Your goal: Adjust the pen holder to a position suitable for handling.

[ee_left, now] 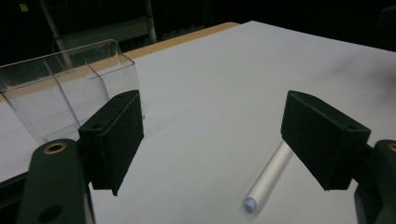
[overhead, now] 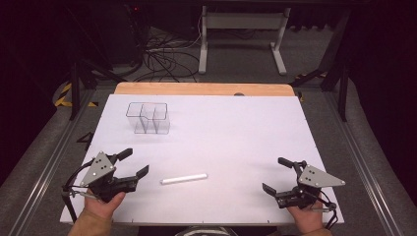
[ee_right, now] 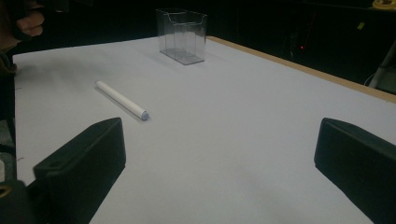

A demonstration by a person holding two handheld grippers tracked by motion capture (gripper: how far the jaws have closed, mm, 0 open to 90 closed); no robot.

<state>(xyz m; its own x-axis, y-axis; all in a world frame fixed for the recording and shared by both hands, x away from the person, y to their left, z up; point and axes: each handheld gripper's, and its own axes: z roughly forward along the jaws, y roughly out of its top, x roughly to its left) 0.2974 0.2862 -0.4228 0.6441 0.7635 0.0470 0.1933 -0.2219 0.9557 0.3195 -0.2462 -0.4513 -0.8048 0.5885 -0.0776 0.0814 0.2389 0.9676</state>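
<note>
Both the left gripper and the right gripper rest wide open and empty at the near edge. The slim white cylindrical marker lies flat between them, nearer the left; a glancing pinch could roll it. Beyond stands the clear plastic compartmented holder.

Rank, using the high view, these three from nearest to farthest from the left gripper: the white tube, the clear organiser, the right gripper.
From the left gripper:
1. White tube, just to its right, table's near side.
2. Clear organiser, beyond it, far left.
3. Right gripper, across the table, near right.
</note>
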